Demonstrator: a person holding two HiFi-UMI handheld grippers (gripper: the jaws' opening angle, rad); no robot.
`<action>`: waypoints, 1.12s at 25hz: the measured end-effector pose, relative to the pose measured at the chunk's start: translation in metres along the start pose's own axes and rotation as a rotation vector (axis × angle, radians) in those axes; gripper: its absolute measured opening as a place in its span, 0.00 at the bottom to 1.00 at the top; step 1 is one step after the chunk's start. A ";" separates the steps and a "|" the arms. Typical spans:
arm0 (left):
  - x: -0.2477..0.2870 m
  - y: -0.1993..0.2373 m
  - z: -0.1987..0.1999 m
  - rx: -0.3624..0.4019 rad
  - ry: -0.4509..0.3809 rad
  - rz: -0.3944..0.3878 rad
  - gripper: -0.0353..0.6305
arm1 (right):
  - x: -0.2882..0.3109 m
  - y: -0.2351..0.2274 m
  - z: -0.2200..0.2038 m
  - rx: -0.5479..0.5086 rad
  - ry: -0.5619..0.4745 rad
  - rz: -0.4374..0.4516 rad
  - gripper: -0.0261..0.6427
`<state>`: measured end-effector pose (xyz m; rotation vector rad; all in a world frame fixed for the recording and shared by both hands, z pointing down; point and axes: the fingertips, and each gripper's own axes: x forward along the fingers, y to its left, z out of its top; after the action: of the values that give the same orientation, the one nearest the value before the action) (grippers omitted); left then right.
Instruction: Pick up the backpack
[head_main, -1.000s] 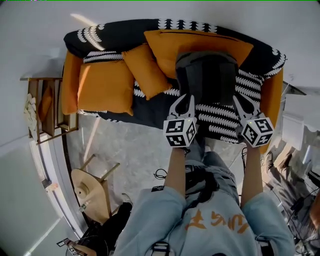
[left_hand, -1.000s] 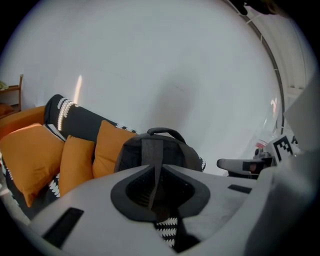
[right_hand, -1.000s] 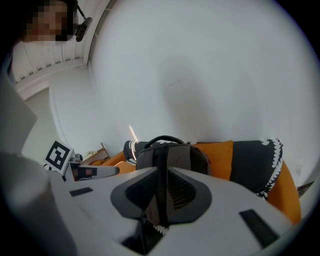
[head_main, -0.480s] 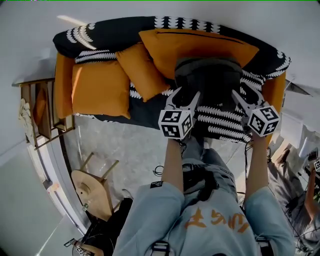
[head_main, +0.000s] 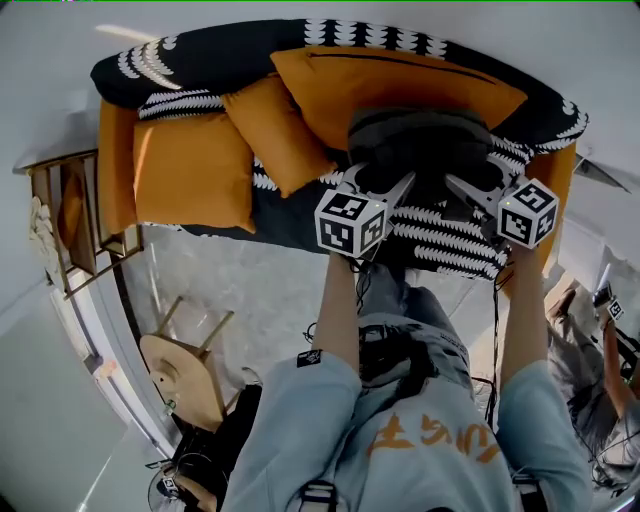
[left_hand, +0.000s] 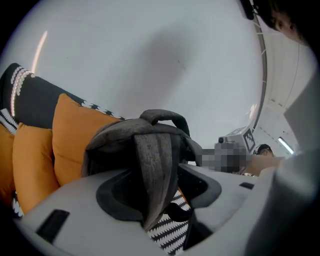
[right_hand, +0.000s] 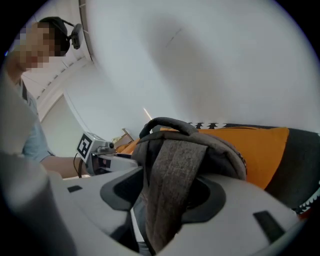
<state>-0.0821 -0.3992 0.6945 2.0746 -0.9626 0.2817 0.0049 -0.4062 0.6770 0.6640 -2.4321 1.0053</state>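
The left gripper (head_main: 383, 182) and right gripper (head_main: 473, 184) reach side by side over the front of the sofa (head_main: 290, 215), and their jaws have just been opening wide. A grey shoulder strap (left_hand: 155, 170) stands between the left jaws, and a second strap (right_hand: 172, 185) between the right (neither pinched). Beyond them the dark backpack (head_main: 420, 140) sits upright on the seat against an orange cushion (head_main: 400, 80).

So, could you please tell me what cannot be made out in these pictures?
Backpack bottom: head view, behind the left gripper and right gripper.
Strap contact: gripper views; a strap stands between the left fingers, a second strap between the right, which have all just been opening; touching is unclear.
Sofa seat: gripper views, mostly behind the grippers' bodies.
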 end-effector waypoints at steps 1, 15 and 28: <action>0.001 0.001 0.001 -0.008 -0.001 0.004 0.41 | 0.002 -0.001 0.000 -0.004 0.005 -0.007 0.40; 0.001 -0.029 -0.024 -0.042 0.030 -0.032 0.13 | -0.021 0.029 -0.010 0.021 -0.017 0.015 0.15; -0.060 -0.099 -0.008 0.024 -0.062 -0.147 0.13 | -0.062 0.077 -0.007 0.099 -0.149 0.022 0.14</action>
<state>-0.0508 -0.3235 0.6117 2.1740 -0.8408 0.1537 0.0114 -0.3365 0.6073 0.7721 -2.5352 1.1280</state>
